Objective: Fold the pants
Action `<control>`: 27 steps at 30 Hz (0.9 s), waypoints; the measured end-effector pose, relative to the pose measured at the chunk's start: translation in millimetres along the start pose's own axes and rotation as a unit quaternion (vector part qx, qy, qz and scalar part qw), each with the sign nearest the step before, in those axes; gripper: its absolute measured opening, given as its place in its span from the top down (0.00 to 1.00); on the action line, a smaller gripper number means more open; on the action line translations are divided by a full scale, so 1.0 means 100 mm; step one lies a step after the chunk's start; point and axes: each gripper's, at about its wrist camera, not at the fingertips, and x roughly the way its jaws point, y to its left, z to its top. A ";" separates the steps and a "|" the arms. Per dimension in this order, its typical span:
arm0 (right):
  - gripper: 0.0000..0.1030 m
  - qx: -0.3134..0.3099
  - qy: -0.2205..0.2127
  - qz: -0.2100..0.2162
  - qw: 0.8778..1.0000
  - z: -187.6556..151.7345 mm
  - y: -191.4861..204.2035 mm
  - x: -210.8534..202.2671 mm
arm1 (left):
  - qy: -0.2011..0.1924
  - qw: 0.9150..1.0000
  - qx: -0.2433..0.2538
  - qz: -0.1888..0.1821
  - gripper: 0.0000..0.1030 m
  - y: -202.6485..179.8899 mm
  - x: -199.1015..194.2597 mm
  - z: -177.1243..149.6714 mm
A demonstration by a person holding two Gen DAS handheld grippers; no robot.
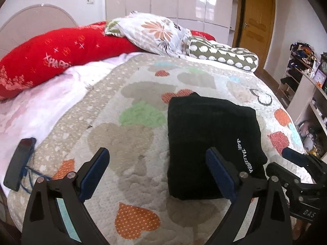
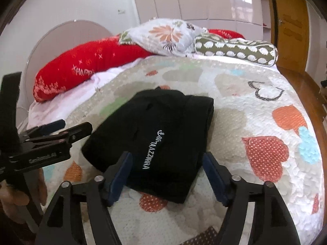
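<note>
Black pants [image 1: 210,143] lie folded into a compact packet on the heart-patterned quilt [image 1: 132,163], both grippers spread wide and holding nothing.

The pants [image 2: 159,138] rest in the middle of the bed, with white lettering on the top layer. The left gripper [image 1: 157,173] hovers just beside their left edge, its right finger over the near corner of the cloth. The right gripper [image 2: 165,175] stands over the near edge of the packet, fingers on either side of it; whether they touch the cloth I cannot tell. A dark phone [image 1: 19,163] with a blue cord lies on the left edge of the bed. Behind, well apart, are a red pillow [image 1: 57,61], a floral pillow [image 1: 151,32] and a dotted bolster [image 1: 222,57]. Cluttered shelves [image 1: 306,85] stand on the right, a wooden door [image 1: 255,20] behind them.
</note>
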 end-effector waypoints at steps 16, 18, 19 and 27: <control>0.22 -0.005 -0.008 -0.015 1.000 -0.18 0.20 -0.18 | -0.029 0.999 0.024 0.010 0.05 -0.02 -0.35 -0.12; 0.22 0.000 -0.008 -0.013 1.000 -0.19 0.18 -0.21 | -0.031 0.999 0.025 0.008 0.05 -0.02 -0.38 -0.12; 0.21 0.004 -0.009 -0.013 1.000 -0.19 0.16 -0.23 | -0.032 0.999 0.025 0.005 0.05 -0.02 -0.39 -0.12; 0.21 0.007 -0.010 -0.016 1.000 -0.21 0.15 -0.29 | -0.037 0.999 0.031 0.001 0.05 -0.06 -0.45 -0.13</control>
